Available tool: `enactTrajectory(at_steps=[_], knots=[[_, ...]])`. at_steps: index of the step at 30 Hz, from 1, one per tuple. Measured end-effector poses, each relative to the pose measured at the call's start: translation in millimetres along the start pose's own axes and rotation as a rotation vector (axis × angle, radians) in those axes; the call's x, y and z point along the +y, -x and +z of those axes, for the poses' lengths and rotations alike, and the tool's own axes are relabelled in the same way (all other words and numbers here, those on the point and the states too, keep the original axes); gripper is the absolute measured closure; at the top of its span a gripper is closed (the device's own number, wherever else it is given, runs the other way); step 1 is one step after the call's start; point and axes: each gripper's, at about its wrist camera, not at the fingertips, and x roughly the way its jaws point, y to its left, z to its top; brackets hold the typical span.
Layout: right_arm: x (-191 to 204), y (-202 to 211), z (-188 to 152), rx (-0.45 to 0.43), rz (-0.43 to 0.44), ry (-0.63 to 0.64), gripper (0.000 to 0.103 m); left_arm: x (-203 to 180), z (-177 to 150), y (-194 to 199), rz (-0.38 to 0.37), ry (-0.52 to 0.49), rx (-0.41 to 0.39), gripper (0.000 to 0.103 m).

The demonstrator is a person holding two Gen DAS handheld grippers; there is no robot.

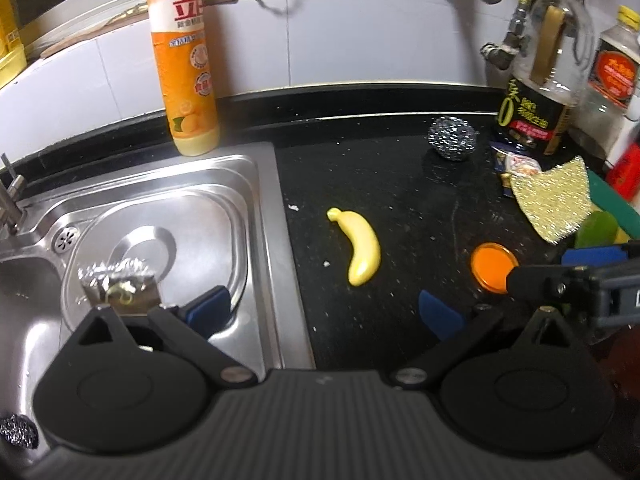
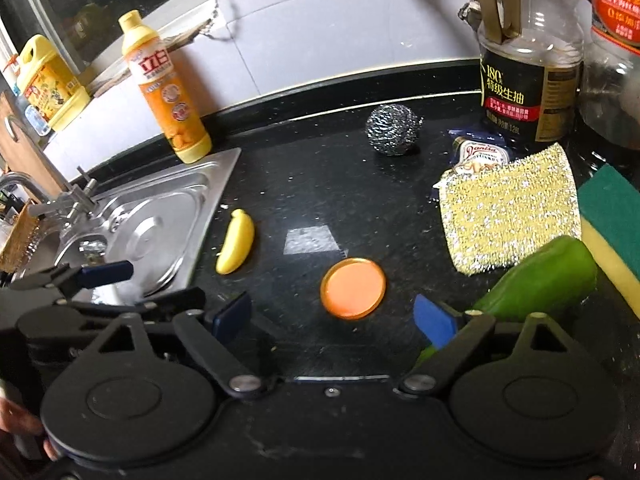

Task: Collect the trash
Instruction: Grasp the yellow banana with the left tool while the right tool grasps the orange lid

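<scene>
A yellow toy banana (image 1: 358,246) (image 2: 236,247) lies on the black counter beside the sink. An orange round lid (image 1: 493,267) (image 2: 353,288) lies to its right. A crumpled foil wrapper (image 1: 118,286) (image 2: 93,249) sits on the sink drainboard. A blue snack wrapper (image 1: 514,162) (image 2: 478,154) lies by the soy sauce bottle, partly under the scouring pad. My left gripper (image 1: 326,314) is open and empty, straddling the sink edge. My right gripper (image 2: 334,318) is open and empty, just short of the orange lid.
An orange dish soap bottle (image 1: 184,60) (image 2: 166,88) stands at the sink corner. A steel wool ball (image 1: 452,136) (image 2: 394,130), a gold scouring pad (image 2: 508,208), a green pepper (image 2: 540,284), a green-yellow sponge (image 2: 612,220) and bottles (image 2: 528,60) crowd the right side. The steel sink (image 1: 256,216) is left.
</scene>
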Motion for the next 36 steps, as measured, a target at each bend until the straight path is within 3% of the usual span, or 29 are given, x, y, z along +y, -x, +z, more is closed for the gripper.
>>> enactTrajectory(at_steps=[7, 13, 17, 19, 24, 32, 34, 36], knots=[[3, -28, 3, 0.016, 0.002, 0.058, 0.025, 1, 14, -23, 0.001, 0.018, 0.009, 0.011], [19, -44, -3, 0.006, -0.051, 0.17, 0.036, 0, 22, -40, -0.02, 0.032, 0.012, 0.015], [27, -49, -5, -0.02, -0.101, 0.248, 0.058, -6, 26, -51, -0.039, 0.021, 0.023, 0.02], [25, -48, -4, -0.023, -0.098, 0.244, 0.058, -8, 28, -55, -0.052, 0.021, 0.03, 0.027], [25, -48, -7, -0.036, -0.107, 0.254, 0.058, -13, 31, -62, -0.062, 0.01, 0.031, 0.031], [23, -46, -8, -0.042, -0.108, 0.243, 0.059, -22, 32, -63, -0.071, -0.016, 0.034, 0.068], [23, -45, -8, -0.038, -0.106, 0.237, 0.059, -24, 30, -62, -0.075, -0.028, 0.032, 0.084], [21, -44, -7, -0.032, -0.095, 0.216, 0.059, -27, 28, -60, -0.082, -0.038, 0.036, 0.084]])
